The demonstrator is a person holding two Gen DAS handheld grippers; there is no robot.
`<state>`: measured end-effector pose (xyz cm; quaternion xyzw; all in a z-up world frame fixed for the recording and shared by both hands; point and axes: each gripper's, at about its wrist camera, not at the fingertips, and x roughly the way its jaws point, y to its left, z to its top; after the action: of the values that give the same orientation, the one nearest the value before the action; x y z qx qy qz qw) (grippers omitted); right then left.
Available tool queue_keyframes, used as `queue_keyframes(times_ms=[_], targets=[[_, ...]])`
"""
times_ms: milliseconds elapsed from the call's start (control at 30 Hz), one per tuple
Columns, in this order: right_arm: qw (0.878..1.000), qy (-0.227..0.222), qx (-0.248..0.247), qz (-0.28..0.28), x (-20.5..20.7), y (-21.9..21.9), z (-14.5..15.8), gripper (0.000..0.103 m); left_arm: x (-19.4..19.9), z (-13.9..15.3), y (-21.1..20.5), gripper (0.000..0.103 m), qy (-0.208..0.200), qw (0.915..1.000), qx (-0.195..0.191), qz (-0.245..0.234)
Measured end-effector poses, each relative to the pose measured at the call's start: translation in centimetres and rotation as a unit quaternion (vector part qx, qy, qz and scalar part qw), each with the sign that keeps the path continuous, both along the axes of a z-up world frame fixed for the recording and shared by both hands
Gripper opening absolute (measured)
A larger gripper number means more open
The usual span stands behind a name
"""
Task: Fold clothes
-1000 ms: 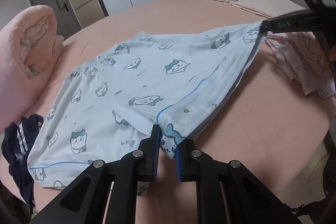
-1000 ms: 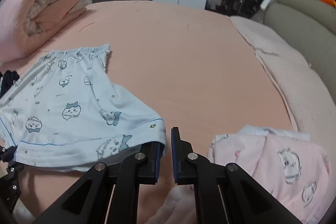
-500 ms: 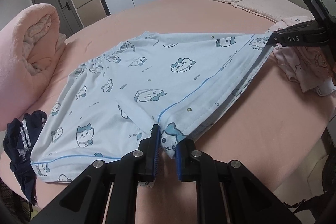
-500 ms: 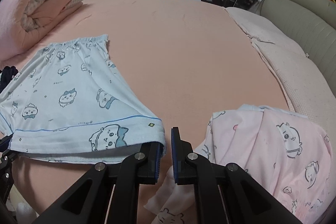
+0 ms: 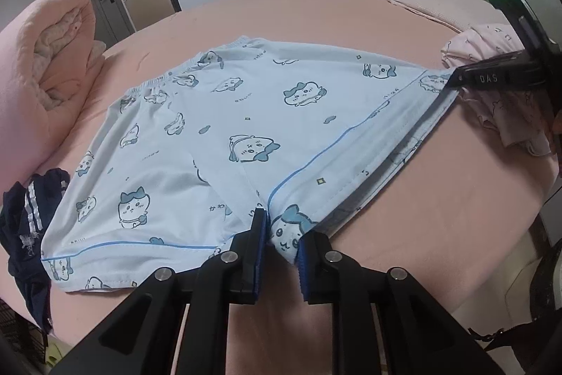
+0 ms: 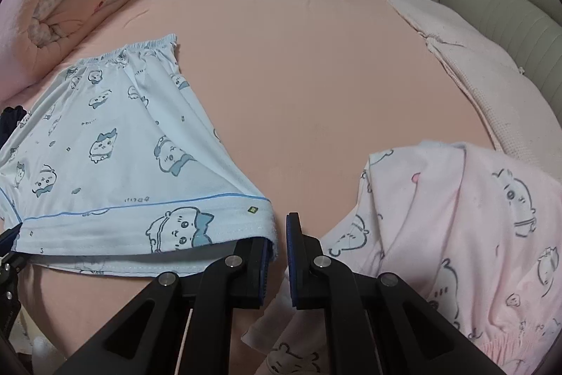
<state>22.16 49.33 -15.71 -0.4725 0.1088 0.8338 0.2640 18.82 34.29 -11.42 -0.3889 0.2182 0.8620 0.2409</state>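
Observation:
Light blue shorts (image 5: pixel 246 115) printed with cartoon animals lie spread on the pink bed sheet (image 5: pixel 439 199), waistband at the far side. My left gripper (image 5: pixel 281 245) has one corner of the near leg hem between its pads; its jaws are opening slightly but the fabric still fills the gap. My right gripper (image 6: pixel 279 248) is shut on the other hem corner of the shorts (image 6: pixel 105 164), and its black tip (image 5: pixel 453 81) shows at the right in the left wrist view. The hem stretches taut between both grippers, just above the sheet.
A crumpled pink pyjama piece (image 6: pixel 474 234) lies right of my right gripper. A rolled pink quilt (image 5: pixel 45 69) sits at the far left. A dark navy garment (image 5: pixel 28 224) lies at the left bed edge. A grey headboard (image 6: pixel 509 34) lies far right.
Both grippers have sunk toward the bed with the hem. The shorts now lie flatter on the sheet, and the pink pyjama looks closer in the right wrist view.

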Motion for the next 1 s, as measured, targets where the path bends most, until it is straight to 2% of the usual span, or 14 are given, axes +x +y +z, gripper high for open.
queue_keyframes(times_ms=[133, 200, 267, 333, 467, 733, 900, 1000], targets=[[1.0, -0.002, 0.0, -0.001, 0.0, -0.1, -0.2, 0.006, 0.4, 0.3, 0.0, 0.029, 0.006, 0.9999, -0.006, 0.006], [1.0, -0.002, -0.001, -0.003, 0.0, 0.0, -0.3, 0.006, 0.9, 0.7, -0.1, 0.045, 0.017, 0.9998, -0.006, 0.005], [1.0, -0.003, -0.005, -0.004, 0.1, 0.1, -0.5, 0.006, 1.6, 1.5, -0.2, 0.075, 0.032, 0.9995, 0.003, -0.002], [1.0, -0.004, -0.007, -0.004, 0.1, 0.1, -0.7, 0.006, 2.1, 2.3, -0.4, 0.083, 0.041, 0.999, 0.013, -0.011], [1.0, -0.004, -0.009, -0.006, 0.1, 0.1, -0.9, 0.006, 2.2, 3.2, -0.7, 0.083, 0.055, 0.9983, 0.007, -0.014], [1.0, 0.0, -0.013, -0.009, 0.2, 0.2, -1.3, 0.007, -2.0, 4.4, -3.0, 0.083, 0.006, 0.9984, 0.015, 0.054], [1.0, 0.007, -0.013, -0.007, 0.3, 0.3, -1.5, 0.007, -4.3, 6.1, -3.7, 0.083, 0.028, 0.996, 0.013, 0.084], [1.0, 0.015, -0.012, -0.006, 0.4, 0.3, -1.7, 0.007, -5.4, 7.2, -3.3, 0.083, 0.037, 0.9962, 0.006, 0.079]])
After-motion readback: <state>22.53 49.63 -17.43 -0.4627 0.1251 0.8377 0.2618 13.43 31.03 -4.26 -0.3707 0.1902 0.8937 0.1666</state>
